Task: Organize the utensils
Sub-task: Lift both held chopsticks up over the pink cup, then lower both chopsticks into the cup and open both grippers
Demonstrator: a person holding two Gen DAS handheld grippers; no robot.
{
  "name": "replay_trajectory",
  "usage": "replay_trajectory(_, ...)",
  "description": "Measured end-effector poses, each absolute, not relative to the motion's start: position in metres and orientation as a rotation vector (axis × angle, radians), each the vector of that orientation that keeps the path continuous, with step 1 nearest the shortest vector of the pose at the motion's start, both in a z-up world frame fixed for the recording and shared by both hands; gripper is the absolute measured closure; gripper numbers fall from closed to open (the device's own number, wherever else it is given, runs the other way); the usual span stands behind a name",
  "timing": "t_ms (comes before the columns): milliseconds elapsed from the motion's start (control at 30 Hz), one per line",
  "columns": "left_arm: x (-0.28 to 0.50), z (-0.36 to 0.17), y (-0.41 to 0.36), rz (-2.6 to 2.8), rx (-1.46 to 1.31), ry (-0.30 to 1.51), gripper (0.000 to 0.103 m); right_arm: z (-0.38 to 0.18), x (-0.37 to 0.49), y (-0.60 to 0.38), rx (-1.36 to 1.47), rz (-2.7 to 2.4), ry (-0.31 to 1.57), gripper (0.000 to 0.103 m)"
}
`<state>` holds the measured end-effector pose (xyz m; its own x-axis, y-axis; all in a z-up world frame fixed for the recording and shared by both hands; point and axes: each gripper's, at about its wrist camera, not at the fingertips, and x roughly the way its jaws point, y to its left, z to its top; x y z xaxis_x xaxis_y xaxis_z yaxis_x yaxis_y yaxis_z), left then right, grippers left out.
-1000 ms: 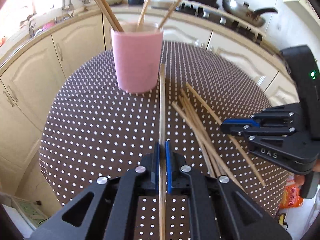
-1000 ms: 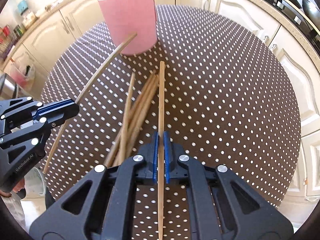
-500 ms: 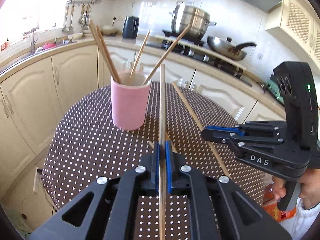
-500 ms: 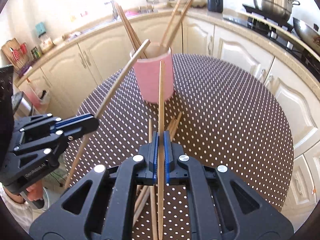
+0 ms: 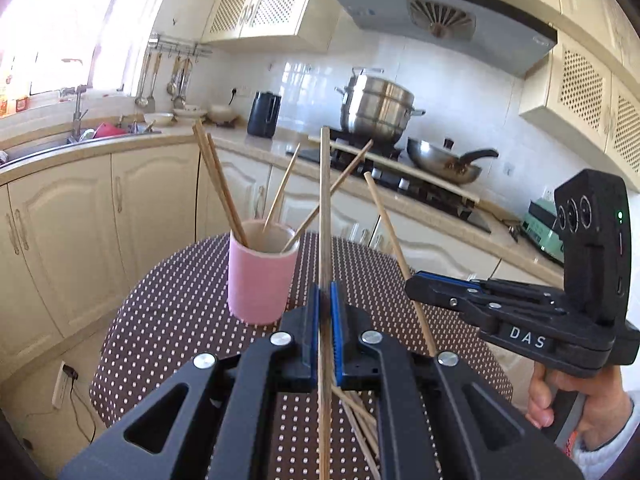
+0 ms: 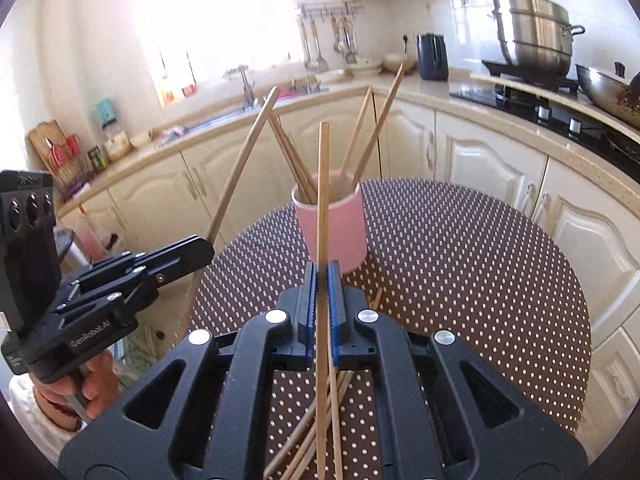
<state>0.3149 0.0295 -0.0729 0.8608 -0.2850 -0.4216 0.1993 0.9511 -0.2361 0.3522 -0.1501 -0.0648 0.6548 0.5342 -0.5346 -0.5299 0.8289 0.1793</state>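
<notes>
A pink cup (image 5: 262, 280) (image 6: 340, 232) with several chopsticks leaning in it stands on the round brown dotted table (image 5: 180, 320) (image 6: 460, 260). My left gripper (image 5: 325, 308) is shut on one wooden chopstick (image 5: 325, 200), lifted above the table and pointing towards the cup. My right gripper (image 6: 322, 292) is shut on another chopstick (image 6: 322, 184), also raised before the cup. Each gripper shows in the other's view: the right gripper (image 5: 416, 286) with its chopstick (image 5: 390, 236), the left gripper (image 6: 200, 254) with its chopstick (image 6: 244, 168). Several loose chopsticks (image 5: 360, 420) (image 6: 312, 440) lie on the table beneath the grippers.
Cream cabinets and a counter curve behind the table. On the counter are a sink (image 5: 60, 140), a black kettle (image 5: 264, 114), a steel steamer pot (image 5: 376, 108) and a wok (image 5: 444, 160). A person's hand (image 5: 560, 404) holds the right gripper's handle.
Both grippers have risen off the table and tilted upward, each keeping its chopstick. The cup has dropped lower in both views and the kitchen wall and stove have come into sight.
</notes>
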Motion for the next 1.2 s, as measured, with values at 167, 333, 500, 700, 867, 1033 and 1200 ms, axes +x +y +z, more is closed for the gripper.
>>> replay_trajectory(167, 0.321, -0.057, 0.030, -0.252, -0.188, 0.397, 0.097, -0.049, 0.358, -0.150, 0.050, 0.627, 0.532, 0.097)
replay_trajectory(333, 0.335, -0.048, 0.032, -0.246, -0.191, 0.333, 0.097, -0.041, 0.369, -0.148, 0.082, 0.627, 0.475, 0.097)
replay_trajectory(500, 0.353, -0.044, 0.041, -0.238, -0.231, 0.261, 0.097, -0.034, 0.383, -0.148, 0.108, 0.623, 0.416, 0.097)
replay_trajectory(700, 0.380, -0.040, 0.051, -0.220, -0.280, 0.155, 0.097, -0.024, 0.405, -0.143, 0.143, 0.639, 0.313, 0.097)
replay_trajectory(867, 0.407, -0.040, 0.050, -0.172, -0.277, 0.065, 0.097, -0.023, 0.429, -0.128, 0.164, 0.638, 0.203, 0.097)
replay_trajectory(1033, 0.438, -0.045, 0.052, -0.148, -0.257, 0.023, 0.097, -0.030, 0.455, -0.114, 0.187, 0.649, 0.114, 0.097)
replay_trajectory(1200, 0.464, -0.057, 0.064, -0.128, -0.290, 0.011, 0.097, -0.042, 0.474, -0.105, 0.195, 0.652, 0.067, 0.097)
